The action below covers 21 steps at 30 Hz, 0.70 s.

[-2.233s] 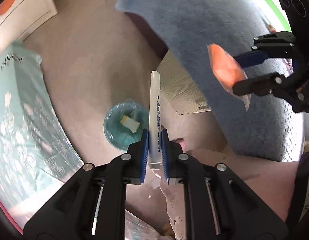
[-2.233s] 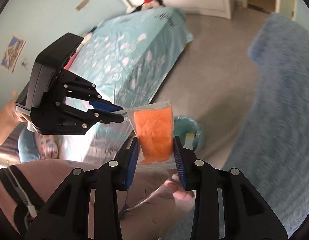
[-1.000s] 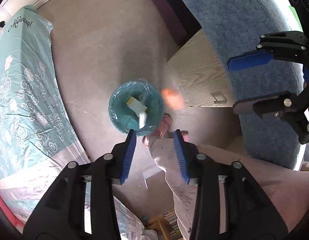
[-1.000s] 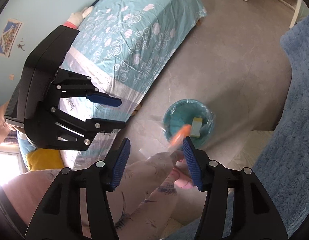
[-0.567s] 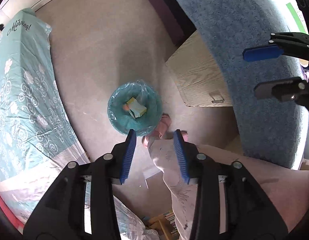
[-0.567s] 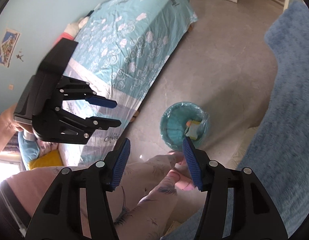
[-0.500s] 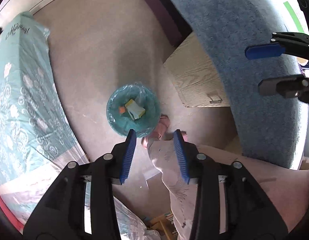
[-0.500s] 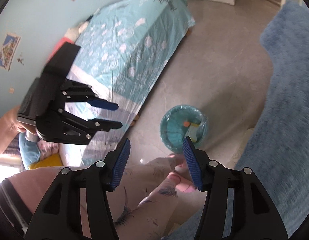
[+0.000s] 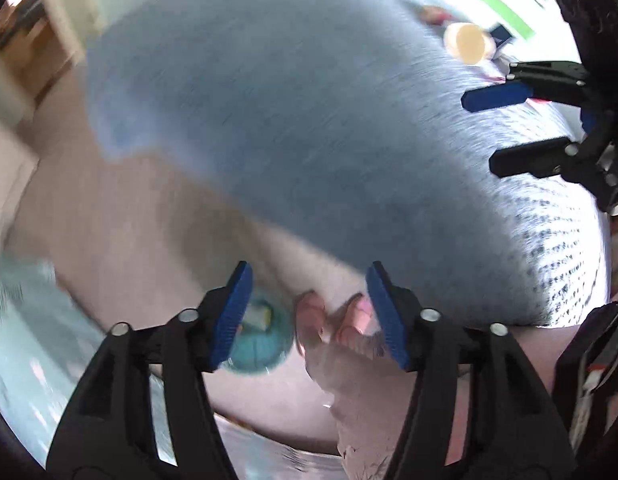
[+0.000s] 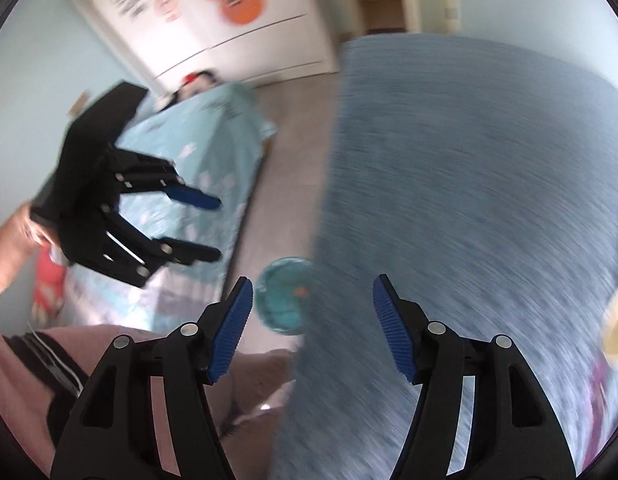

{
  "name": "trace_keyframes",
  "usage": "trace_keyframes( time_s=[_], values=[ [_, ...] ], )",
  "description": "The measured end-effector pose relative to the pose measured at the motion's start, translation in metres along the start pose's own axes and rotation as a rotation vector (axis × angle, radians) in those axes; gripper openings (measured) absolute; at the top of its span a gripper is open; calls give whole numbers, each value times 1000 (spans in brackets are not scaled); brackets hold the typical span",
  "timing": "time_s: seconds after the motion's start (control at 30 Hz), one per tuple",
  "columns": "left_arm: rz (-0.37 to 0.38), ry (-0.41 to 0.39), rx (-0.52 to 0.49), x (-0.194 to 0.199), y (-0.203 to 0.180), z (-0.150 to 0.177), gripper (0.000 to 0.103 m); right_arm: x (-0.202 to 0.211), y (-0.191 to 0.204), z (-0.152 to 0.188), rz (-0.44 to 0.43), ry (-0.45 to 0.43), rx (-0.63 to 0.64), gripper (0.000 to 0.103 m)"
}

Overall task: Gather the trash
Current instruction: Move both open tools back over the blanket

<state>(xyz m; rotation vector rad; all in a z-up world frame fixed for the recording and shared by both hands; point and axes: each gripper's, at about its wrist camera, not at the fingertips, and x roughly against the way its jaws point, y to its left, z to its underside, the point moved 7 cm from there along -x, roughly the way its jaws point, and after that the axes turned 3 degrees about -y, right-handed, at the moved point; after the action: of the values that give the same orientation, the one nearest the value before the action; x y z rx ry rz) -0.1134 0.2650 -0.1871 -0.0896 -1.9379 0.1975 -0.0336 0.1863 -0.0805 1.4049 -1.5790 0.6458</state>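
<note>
1. Two grippers: the left gripper point(image 9: 307, 312) and the right gripper point(image 10: 313, 326), each with two blue-padded fingers, four fingers in all.
2. One teal-lined bin point(image 10: 283, 296) on the floor.
3. In the bin, one small orange piece point(image 10: 301, 291) shows in the right wrist view and one pale yellow piece point(image 9: 257, 313) in the left wrist view; blur hides any more.
4. One blue fuzzy cover point(image 9: 329, 128).
5. One round pale cup or lid point(image 9: 467, 44) on that cover; the small things beside it are too blurred to count.
6. One bed with a teal spread point(image 10: 221, 148).
7. One orange guitar sticker point(image 10: 239, 0) on the white cupboard.
</note>
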Motion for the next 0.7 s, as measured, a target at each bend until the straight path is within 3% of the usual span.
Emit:
trace_keyframes(
  time_s=[0.17,0.27,0.37,0.5,0.7],
  values=[
    [45,-27,-232,-16,-61,-74,69,54,-62,49,160,-41,-133,64],
    [97,-37,-309,-23,-99,-106,73,87,-96,80,246,-70,-215,70],
    [122,-37,-391,-30,-135,-134,74,114,-121,111,320,-89,-270,70],
    [146,-31,-477,-48,-182,-165,74,135,-158,139,381,-84,-325,70],
    [157,5,-563,-79,-227,-196,75,145,-204,169,406,-52,-336,70]
  ],
)
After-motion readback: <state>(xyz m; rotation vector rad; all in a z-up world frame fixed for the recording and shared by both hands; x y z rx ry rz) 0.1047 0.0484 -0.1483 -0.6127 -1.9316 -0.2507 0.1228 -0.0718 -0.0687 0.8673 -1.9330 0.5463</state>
